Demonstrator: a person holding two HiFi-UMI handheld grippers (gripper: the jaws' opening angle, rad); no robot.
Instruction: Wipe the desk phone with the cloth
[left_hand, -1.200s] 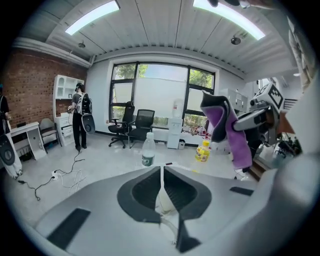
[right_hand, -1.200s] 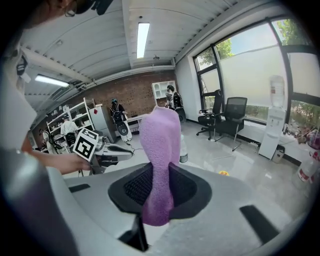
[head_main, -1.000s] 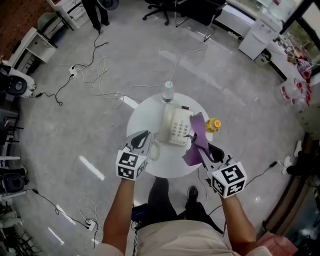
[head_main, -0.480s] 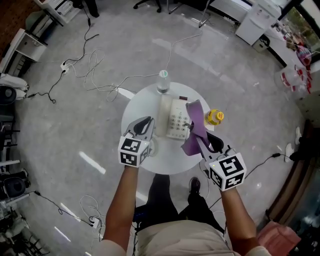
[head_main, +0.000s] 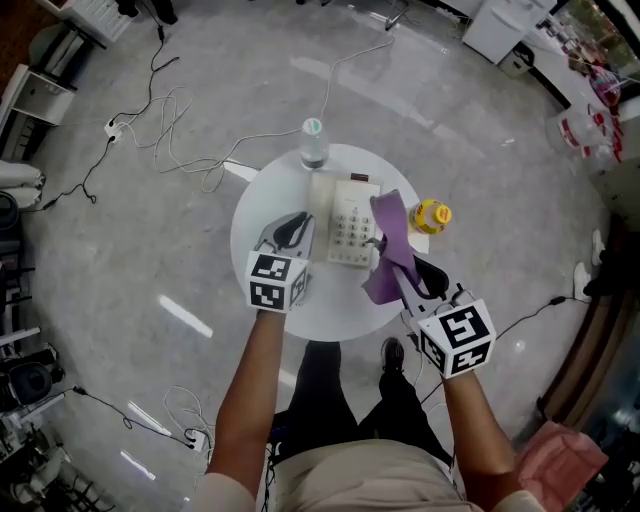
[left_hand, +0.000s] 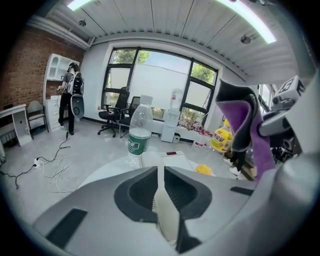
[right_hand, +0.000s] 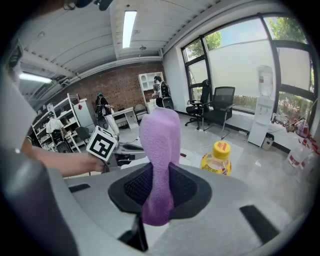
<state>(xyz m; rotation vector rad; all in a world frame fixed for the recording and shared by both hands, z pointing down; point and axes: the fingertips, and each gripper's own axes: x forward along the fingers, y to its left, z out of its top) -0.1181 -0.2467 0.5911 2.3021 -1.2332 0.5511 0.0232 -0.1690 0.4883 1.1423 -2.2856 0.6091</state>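
Closest to the person, two bare forearms reach out over a small round white table (head_main: 247, 262), each hand carrying a grey two-jaw gripper topped with a marker cube; the left gripper (head_main: 291, 229) has its jaws drawn fully together with nothing caught in them, and it sits over the tabletop just beside the left edge of the cream push-button desk phone (head_main: 343, 224); the right gripper (head_main: 396, 268) has its jaws pressed tight on a purple fleecy cloth (head_main: 387, 250), which is pinched near its middle, so that one end stands up past the jaw tips and the other end hangs down behind them; from above, the raised end of the cloth overlaps the right edge of the phone near the keypad, though whether it touches the casing I cannot tell; the phone lies flat near the middle of the table, between the two grippers, its long side running away from the person; just to the right of the phone and cloth stands a small yellow plastic bottle (head_main: 431, 215) near the table's right rim; at the far rim, just beyond the phone's top end, a clear plastic water bottle with a green label (head_main: 313, 143) stands upright; beyond the table, loose white cables (head_main: 175, 130) trail across the glossy grey floor.
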